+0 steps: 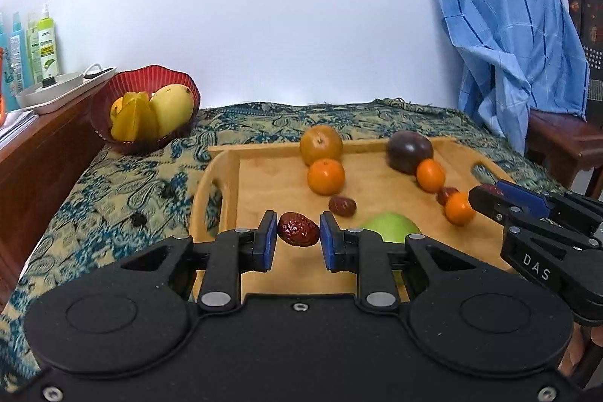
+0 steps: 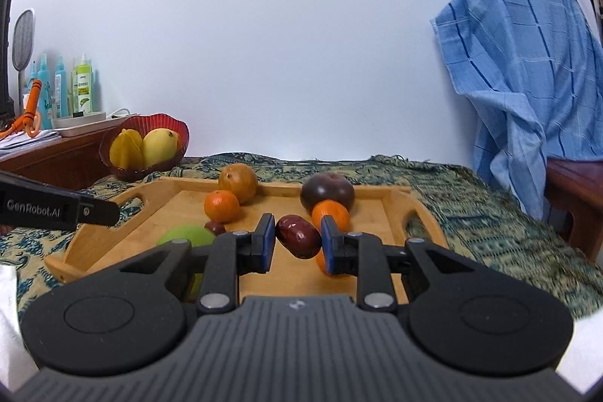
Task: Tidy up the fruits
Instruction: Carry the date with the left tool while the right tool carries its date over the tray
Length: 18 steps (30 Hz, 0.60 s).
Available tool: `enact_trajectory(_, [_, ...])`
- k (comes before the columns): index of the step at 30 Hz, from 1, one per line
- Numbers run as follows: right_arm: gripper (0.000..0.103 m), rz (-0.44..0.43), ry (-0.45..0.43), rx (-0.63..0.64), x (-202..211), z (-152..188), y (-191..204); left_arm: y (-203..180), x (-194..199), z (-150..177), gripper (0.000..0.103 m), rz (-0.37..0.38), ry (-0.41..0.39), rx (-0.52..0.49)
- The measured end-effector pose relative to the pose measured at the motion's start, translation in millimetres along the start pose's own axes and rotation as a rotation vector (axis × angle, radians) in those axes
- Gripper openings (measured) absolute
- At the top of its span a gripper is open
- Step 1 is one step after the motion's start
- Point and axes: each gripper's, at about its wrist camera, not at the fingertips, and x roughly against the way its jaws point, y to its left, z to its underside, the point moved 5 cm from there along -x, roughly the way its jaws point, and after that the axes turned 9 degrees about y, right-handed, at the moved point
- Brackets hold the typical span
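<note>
Left gripper [image 1: 298, 234] and right gripper [image 2: 297, 238] jaws each clamp a wrinkled (glossy) date.

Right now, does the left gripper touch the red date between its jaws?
Touching. The left wrist view shows the left gripper shut on the date: both blue pads press its ends, holding it above the tray.

Bright even light, fisheye-bent edges (right side blurred)

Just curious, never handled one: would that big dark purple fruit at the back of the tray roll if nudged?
Probably: the purple fruit looks round and smooth, so it may roll until the tray's rim or the neighbouring orange stops it. Its skin looks glossy, perhaps slippery.
</note>
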Motion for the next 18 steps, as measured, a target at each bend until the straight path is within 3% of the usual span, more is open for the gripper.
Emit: enact_trajectory(18, [0.031, -0.045, 0.087, -0.050, -89, -41, 0, 29, -100, -41, 0.023, 0.029, 0.105, 0.119])
